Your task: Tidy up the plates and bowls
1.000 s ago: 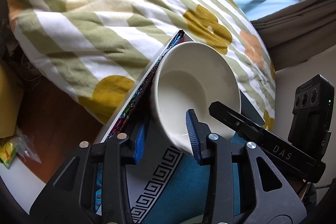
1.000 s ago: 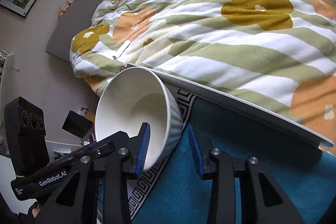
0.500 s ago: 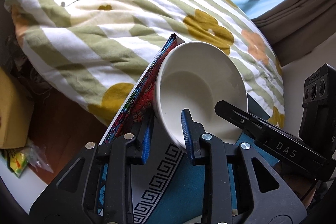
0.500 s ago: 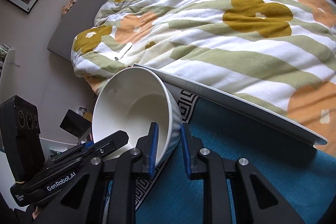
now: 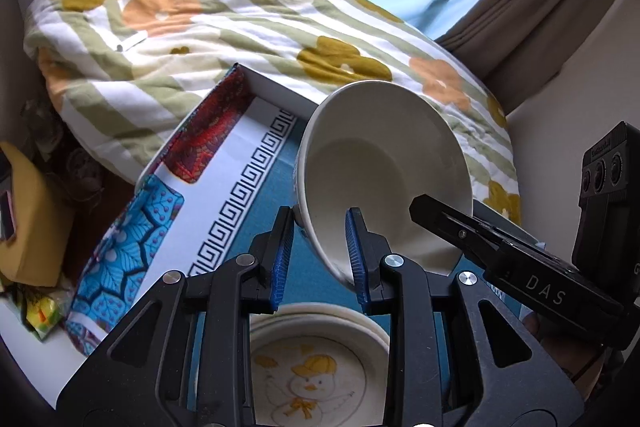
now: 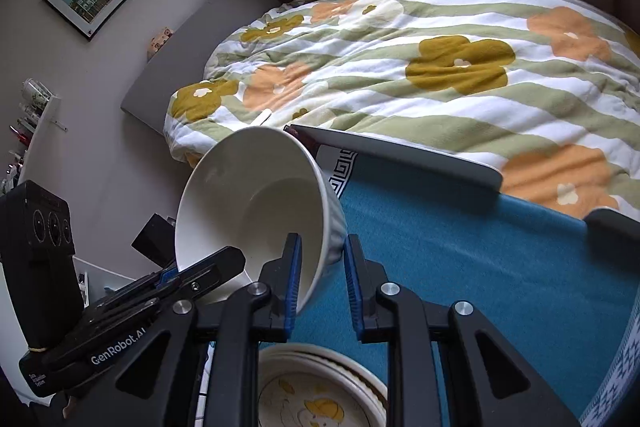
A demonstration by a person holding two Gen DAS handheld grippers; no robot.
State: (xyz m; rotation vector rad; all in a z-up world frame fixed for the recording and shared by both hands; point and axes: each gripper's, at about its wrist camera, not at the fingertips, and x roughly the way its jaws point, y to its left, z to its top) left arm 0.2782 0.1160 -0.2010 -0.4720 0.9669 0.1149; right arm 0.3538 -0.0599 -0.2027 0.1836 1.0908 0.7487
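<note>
Currently both claws pinch the same white bowl (image 5: 384,167), one on each side of its rim, and it hangs tilted in the air with its mouth facing the cameras. Left gripper (image 5: 320,251): jaws nearly closed, blue pads on either side of the bowl wall at lower centre of the left wrist view. Right gripper (image 6: 322,279): same, narrow gap, blue pads clamped over the rim at lower centre of the right wrist view; ribbed outer wall shows by the right pad.

Bowl sits mid-frame in both views, clear of the surface below. Each view also shows the other tool as a black bar reaching in to the bowl rim, from lower right in the left view and lower left in the right view.

Under the bowl: teal mat (image 6: 500,267) with a white Greek-key border (image 5: 244,187). Open teal area to the right of frame in the right wrist view, nothing standing on it. Stack of plates (image 5: 312,367) at bottom centre, top one with a duck drawing, partly hidden by the gripper frames; the bowl is above and beyond it, not touching.

Edges: patterned tray wall (image 5: 212,123) runs along the left of the mat, white far wall behind the bowl. Flowered duvet (image 6: 440,67) fills the upper frame past that wall.
</note>
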